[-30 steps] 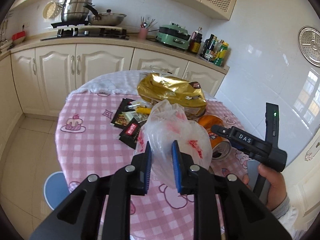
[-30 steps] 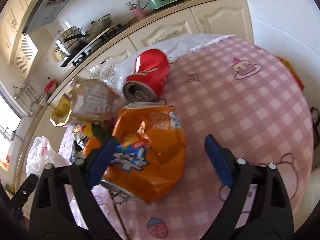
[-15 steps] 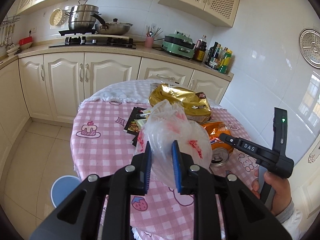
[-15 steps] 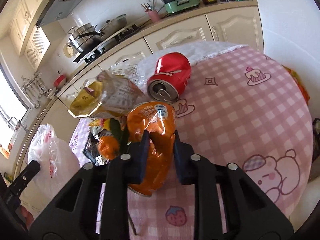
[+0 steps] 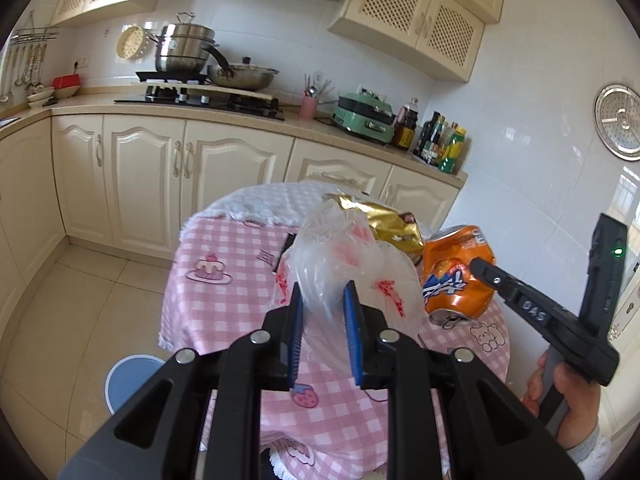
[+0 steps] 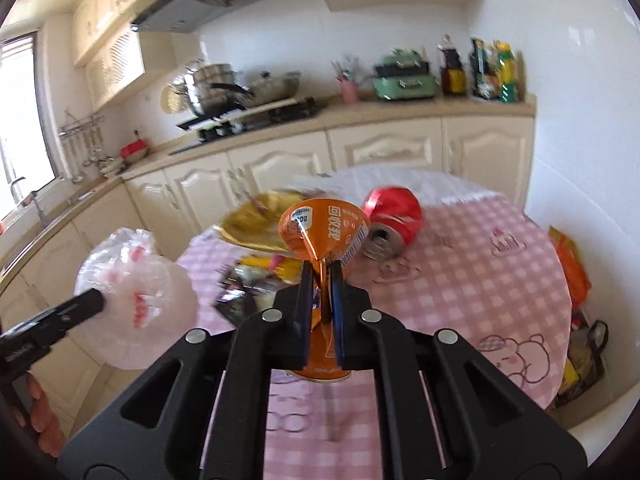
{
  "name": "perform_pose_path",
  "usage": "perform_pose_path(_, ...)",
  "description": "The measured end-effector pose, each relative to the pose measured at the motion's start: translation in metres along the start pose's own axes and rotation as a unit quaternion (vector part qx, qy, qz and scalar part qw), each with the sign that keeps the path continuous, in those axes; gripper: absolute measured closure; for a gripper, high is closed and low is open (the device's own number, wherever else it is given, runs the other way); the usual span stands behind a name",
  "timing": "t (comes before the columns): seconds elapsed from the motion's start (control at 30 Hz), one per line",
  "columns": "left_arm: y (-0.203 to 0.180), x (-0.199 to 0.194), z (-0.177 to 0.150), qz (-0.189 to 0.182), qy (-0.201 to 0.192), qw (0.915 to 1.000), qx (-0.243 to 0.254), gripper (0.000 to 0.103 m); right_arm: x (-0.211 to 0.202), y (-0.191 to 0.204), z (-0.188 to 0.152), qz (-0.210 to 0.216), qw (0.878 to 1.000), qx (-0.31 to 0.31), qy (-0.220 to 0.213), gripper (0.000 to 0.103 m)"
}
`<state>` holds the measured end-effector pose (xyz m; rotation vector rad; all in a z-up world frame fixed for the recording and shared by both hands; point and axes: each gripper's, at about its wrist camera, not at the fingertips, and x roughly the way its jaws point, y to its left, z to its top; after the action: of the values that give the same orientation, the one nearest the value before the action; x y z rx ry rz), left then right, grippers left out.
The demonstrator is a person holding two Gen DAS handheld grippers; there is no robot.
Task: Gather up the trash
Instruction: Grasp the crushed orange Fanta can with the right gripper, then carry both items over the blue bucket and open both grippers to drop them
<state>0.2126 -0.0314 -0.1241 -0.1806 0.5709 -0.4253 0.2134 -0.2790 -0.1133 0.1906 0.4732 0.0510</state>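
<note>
My left gripper [image 5: 322, 300] is shut on a clear plastic bag [image 5: 344, 268] with red print and holds it up over the near side of the round table [image 5: 224, 300]. The bag also shows at the left of the right wrist view [image 6: 136, 280]. My right gripper [image 6: 320, 280] is shut on a crushed orange soda can [image 6: 324, 228], lifted above the table; the can shows right of the bag in the left wrist view [image 5: 456, 276]. A crushed red can [image 6: 394, 216], a gold snack bag [image 6: 256, 224] and dark wrappers [image 6: 236, 300] lie on the pink checked cloth.
A blue stool [image 5: 128, 376] stands on the floor left of the table. Cabinets and a counter with stove and pots [image 5: 192, 56] run behind. Orange packaging and a dark bag [image 6: 576, 280] sit beside the table's right edge. A wall [image 5: 540, 160] is close on the right.
My right gripper has lifted the orange can off the table and toward the bag. Both grippers have risen and pulled back from the table. One second ago the right gripper was open around the can.
</note>
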Motion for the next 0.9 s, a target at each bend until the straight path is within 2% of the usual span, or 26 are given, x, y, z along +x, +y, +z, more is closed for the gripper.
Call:
perform_pose_path(0.13, 0.019, -0.021, 0.002, 0.012, -0.019, 0.9997, -0.014, 0.085, -0.003, 0.038, 0.005, 0.040, 0.999, -0.026, -0.005, 0.095)
perform_pose_path(0.23, 0.042, -0.038, 0.003, 0.032, -0.031, 0.9987, -0.026, 0.085, 0.012, 0.076, 0.004, 0.081, 0.996, -0.045, 0.003, 0.095)
perform_pose_path(0.4, 0.099, -0.065, -0.006, 0.102, -0.036, 0.9928, -0.052, 0.085, 0.054, 0.154, -0.008, 0.153, 0.983, -0.091, 0.038, 0.095)
perform_pose_path(0.5, 0.146, -0.070, -0.019, 0.142, -0.023, 0.9862, -0.082, 0.085, 0.090, 0.204, -0.027, 0.187, 0.973, -0.117, 0.072, 0.095)
perform_pose_path(0.57, 0.180, -0.069, -0.030, 0.167, -0.009, 0.9803, -0.105, 0.085, 0.115, 0.234, -0.044, 0.204, 0.965, -0.132, 0.098, 0.095)
perform_pose_path(0.7, 0.252, -0.041, -0.061, 0.211, 0.049, 0.9636, -0.156, 0.085, 0.172, 0.280, -0.084, 0.224, 0.949, -0.150, 0.161, 0.095)
perform_pose_path(0.8, 0.294, -0.003, -0.087, 0.223, 0.099, 0.9520, -0.185, 0.085, 0.228, 0.307, -0.127, 0.219, 0.938, -0.158, 0.218, 0.095)
perform_pose_path(0.9, 0.330, 0.045, -0.116, 0.223, 0.155, 0.9398, -0.207, 0.085, 0.274, 0.314, -0.163, 0.203, 0.930, -0.159, 0.261, 0.095)
